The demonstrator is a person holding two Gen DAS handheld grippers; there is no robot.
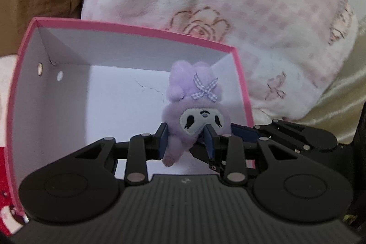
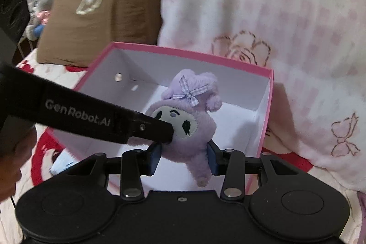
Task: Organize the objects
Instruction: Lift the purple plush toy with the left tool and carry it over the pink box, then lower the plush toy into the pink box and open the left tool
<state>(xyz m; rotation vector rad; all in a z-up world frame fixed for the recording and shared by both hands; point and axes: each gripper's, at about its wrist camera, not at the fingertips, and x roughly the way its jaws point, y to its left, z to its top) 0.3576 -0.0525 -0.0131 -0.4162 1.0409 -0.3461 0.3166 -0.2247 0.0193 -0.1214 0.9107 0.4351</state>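
While both grippers clamp the same purple plush toy, the left gripper pinches its lower body between blue pads drawn close together, and the right gripper presses its own blue pads against the toy's flanks from a wider stance. In the right wrist view the left gripper's black finger reaches in from the left and touches the toy just beside its white embroidered face. The toy hangs above the open pink box, bow and ears pointing toward the far wall, one small leg dangling toward the camera. It sits nearer the box's right wall than its left; the white floor to the left of it lies bare, with two round holes in the left wall. The pink rim runs clear all round, its far edge close against a pink-checked quilt with rose outlines. A brown cushion stands just behind the box's far left corner. The box rests on a bed cover with red patterns.
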